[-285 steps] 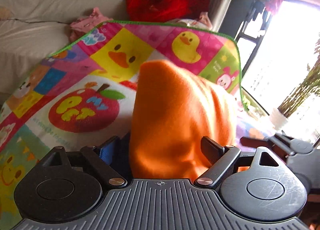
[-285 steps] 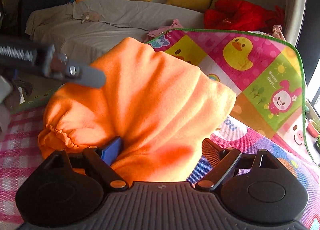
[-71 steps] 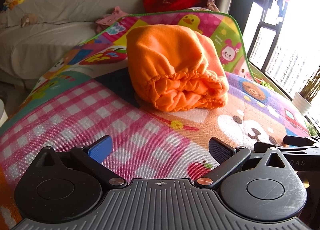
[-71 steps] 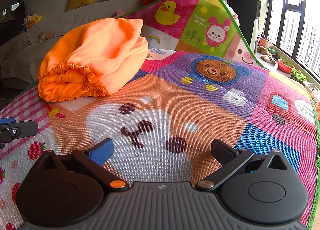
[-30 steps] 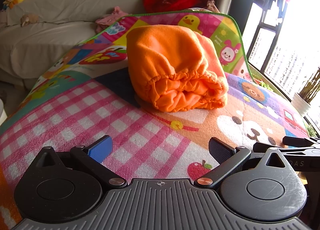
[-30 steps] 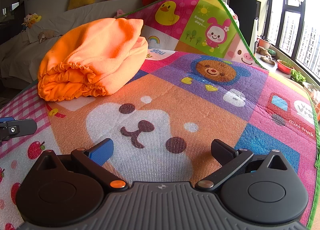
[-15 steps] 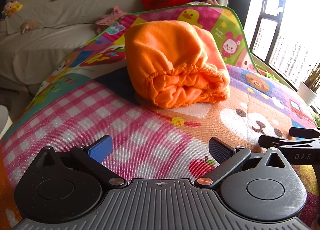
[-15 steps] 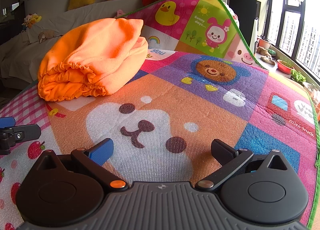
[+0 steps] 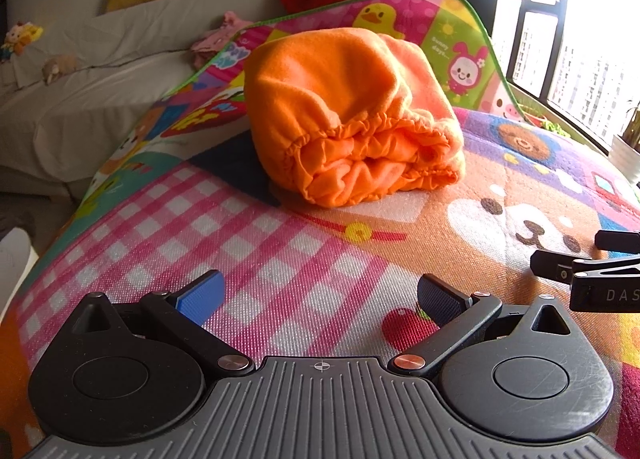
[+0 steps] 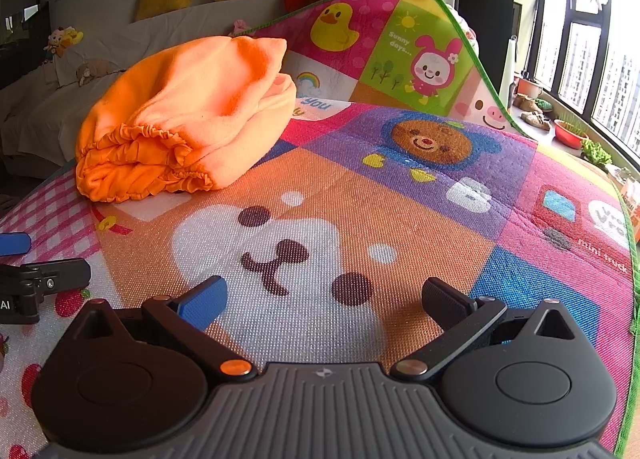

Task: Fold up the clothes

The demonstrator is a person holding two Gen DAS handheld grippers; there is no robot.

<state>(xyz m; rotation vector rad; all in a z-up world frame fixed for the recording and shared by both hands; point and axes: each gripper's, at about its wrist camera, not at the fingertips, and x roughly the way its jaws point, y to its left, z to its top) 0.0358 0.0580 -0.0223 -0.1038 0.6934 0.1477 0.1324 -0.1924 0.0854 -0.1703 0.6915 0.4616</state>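
Folded orange garment (image 9: 348, 115) sits bundled on the cartoon play mat (image 9: 280, 259), elastic hem facing the grippers. Left gripper (image 9: 320, 295) hangs short of the bundle, fingers spread, empty. Right gripper (image 10: 324, 299) too, spread wide, off to the bundle's right.

My right gripper (image 9: 576, 259) is cut off at the left-wrist frame edge. The orange garment (image 9: 344, 115) hides its own far side.
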